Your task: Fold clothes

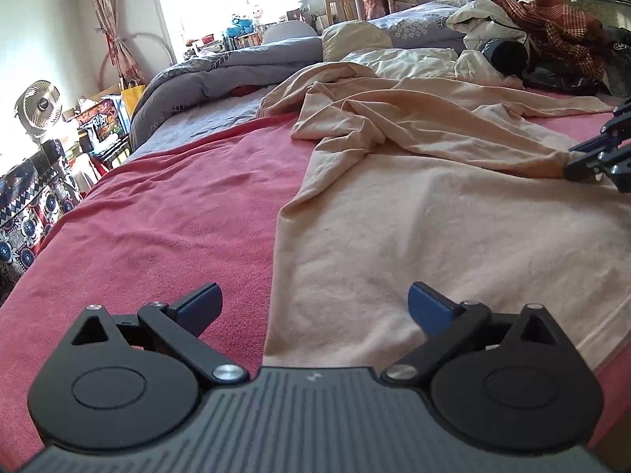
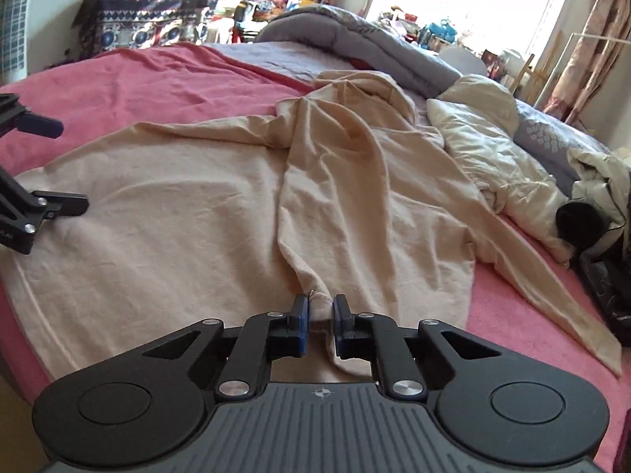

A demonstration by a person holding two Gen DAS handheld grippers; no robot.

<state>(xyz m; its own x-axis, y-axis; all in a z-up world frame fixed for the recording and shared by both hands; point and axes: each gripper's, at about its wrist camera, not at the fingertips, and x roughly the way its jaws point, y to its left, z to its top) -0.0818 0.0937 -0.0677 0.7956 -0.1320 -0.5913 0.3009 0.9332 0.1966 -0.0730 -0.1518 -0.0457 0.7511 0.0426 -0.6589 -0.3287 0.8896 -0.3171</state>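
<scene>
On the pink blanket lies the beige garment, its body spread flat and its upper part bunched towards the grey quilt beyond. My right gripper has its jaws nearly together, pinched on a gathered end of the cloth, probably a sleeve cuff, near the blanket's close edge. My left gripper hangs with jaws wide and nothing between them, over the garment's near left edge where it meets the blanket.

I judge the step is drawing that sleeve across the body. To do it well I would lift only enough for the cloth to clear, carry it across in one smooth sweep, and lay it straight before letting go. The left one should come down on the flat body first and pin it, otherwise the pull may drag the whole garment over the blanket and crease it.
</scene>
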